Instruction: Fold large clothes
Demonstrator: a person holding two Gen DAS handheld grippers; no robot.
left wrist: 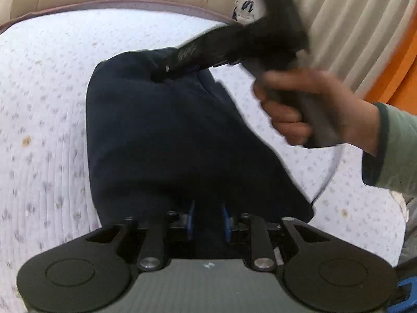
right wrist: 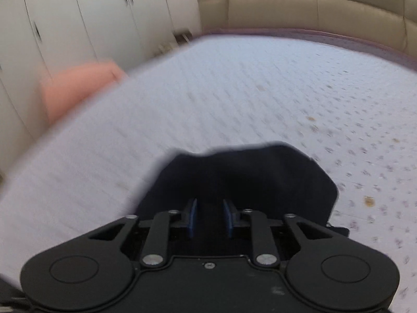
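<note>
Navy garment (left wrist: 166, 135) on floral bedspread (left wrist: 47, 83)

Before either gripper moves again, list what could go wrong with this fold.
1. The dark navy garment is pinched at opposite ends; the right gripper holds only a small bunch of cloth, which may slip out mid-lift.
2. The left gripper grips a thick bundle, so layers could shift and skew the fold.
3. Both views are motion-blurred; fast moves may drag the garment across the quilted bed cover and wrinkle it.

Both wrist views close above bed (left wrist: 52, 83), sharing dark garment (left wrist: 161, 135)
</note>
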